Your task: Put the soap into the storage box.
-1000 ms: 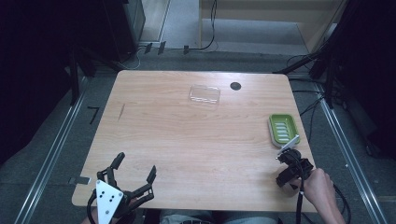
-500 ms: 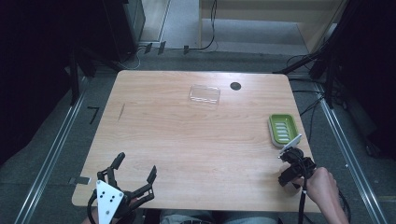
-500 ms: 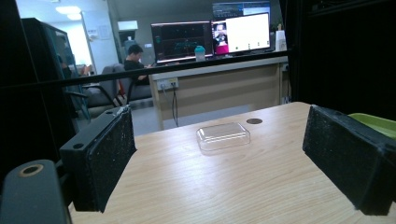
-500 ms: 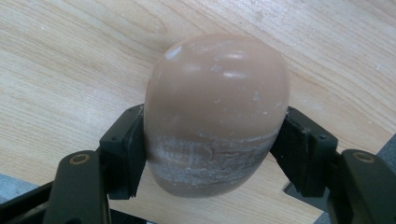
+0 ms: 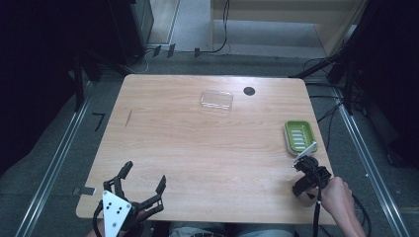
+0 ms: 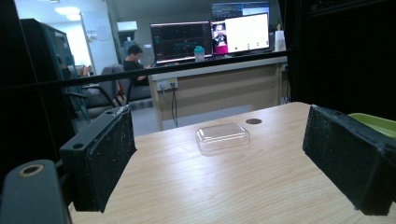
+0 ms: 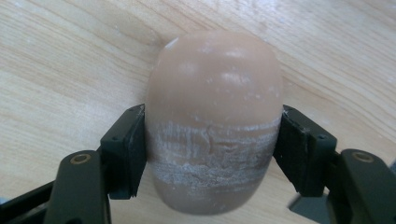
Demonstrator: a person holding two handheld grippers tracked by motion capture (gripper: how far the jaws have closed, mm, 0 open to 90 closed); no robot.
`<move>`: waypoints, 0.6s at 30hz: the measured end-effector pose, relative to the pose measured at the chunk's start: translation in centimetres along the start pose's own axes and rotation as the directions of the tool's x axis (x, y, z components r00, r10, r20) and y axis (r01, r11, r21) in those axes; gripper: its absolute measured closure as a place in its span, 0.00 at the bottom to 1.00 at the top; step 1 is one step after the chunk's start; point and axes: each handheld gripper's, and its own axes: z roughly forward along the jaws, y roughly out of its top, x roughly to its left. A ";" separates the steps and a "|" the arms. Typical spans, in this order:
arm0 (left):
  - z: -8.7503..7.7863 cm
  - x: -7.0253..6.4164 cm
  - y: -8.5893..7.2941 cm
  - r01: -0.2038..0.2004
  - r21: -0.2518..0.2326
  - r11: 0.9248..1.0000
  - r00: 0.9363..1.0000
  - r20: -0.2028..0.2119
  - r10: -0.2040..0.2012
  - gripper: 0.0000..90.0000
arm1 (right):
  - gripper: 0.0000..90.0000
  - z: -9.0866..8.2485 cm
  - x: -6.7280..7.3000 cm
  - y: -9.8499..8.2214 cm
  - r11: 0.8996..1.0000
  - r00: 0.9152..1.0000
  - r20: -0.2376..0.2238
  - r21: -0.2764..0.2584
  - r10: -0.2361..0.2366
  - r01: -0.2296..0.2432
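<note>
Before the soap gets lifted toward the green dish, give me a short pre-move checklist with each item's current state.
1. Right claw shut on the soap bar, pads pressing both sides: ok.
2. Grip centred on the bar: not ok, the pads sit on its near half.
3. Soap bar off the table: cannot tell; wood shows close behind it.
4. Green soap dish unoccupied, ribbed floor visible: ok.
5. Path from the right claw to the dish free: ok, the dish lies just beyond the claw in the high view.
6. Left claw open and parked at the near left edge, away from the clear lid: ok.
</note>
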 end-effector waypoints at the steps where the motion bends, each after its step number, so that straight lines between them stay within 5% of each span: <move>1: 0.0 0.0 0.0 0.001 0.000 1.000 1.000 -0.001 -0.001 0.11 | 0.37 0.1 0.0 0.0 1.000 1.000 0.003 0.003 -0.005 0.005; 14: 0.0 0.0 0.0 0.000 -0.003 1.000 1.000 0.001 0.000 0.11 | 0.26 0.0 -0.2 -0.7 0.998 0.998 -0.006 -0.020 0.062 -0.062; 18: 0.0 0.0 0.0 -0.001 -0.004 1.000 1.000 0.001 0.001 0.11 | 0.33 0.3 -0.2 -1.0 0.997 0.997 -0.010 -0.003 0.081 -0.081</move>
